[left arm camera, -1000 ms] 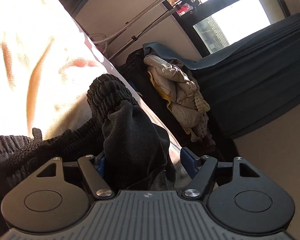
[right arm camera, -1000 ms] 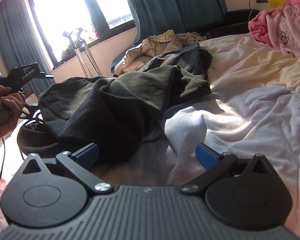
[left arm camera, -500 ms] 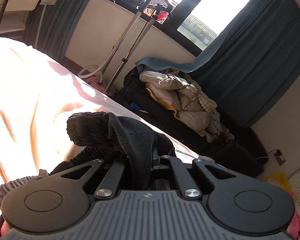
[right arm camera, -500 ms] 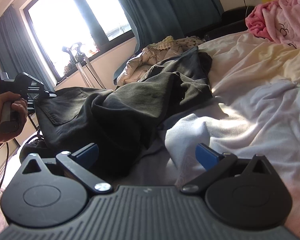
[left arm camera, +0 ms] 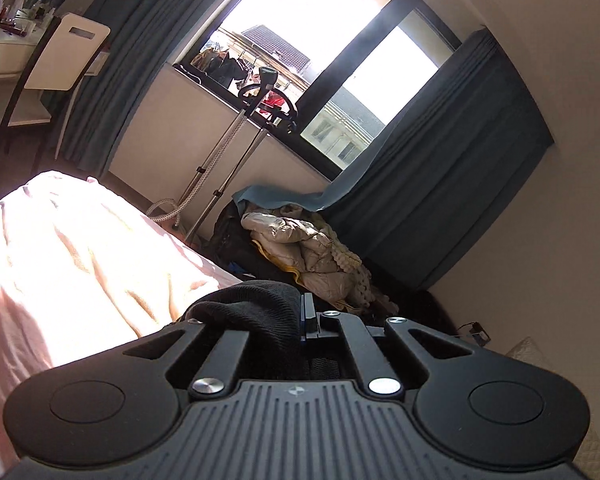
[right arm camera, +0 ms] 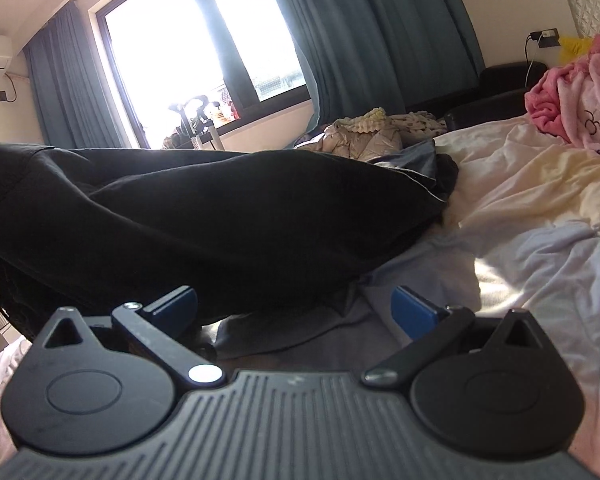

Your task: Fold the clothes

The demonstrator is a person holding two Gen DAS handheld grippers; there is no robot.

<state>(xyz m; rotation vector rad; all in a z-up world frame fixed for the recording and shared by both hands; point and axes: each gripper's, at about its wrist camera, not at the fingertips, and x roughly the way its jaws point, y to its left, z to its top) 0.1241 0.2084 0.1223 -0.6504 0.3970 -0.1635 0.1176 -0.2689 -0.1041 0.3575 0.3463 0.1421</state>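
Black garment point(right arm camera: 204, 216); teal curtains point(right arm camera: 372, 36); pink blanket point(right arm camera: 572, 88); blue fingers point(right arm camera: 414, 312).

The trousers point(right arm camera: 220, 216) were matt black cloth with a ribbed knit cuff point(left arm camera: 256, 304). The sheet point(right arm camera: 540, 248) was soft, crumpled cloth. Both grippers point(left arm camera: 305, 316) point(right arm camera: 296, 306) were matt black plastic with shiny metal screws.

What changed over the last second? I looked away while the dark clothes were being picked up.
The left gripper closed on the ribbed cuff of the dark garment and lifted it, so the cloth now stretches across the right wrist view. The right gripper stayed open and empty over the bed sheet.
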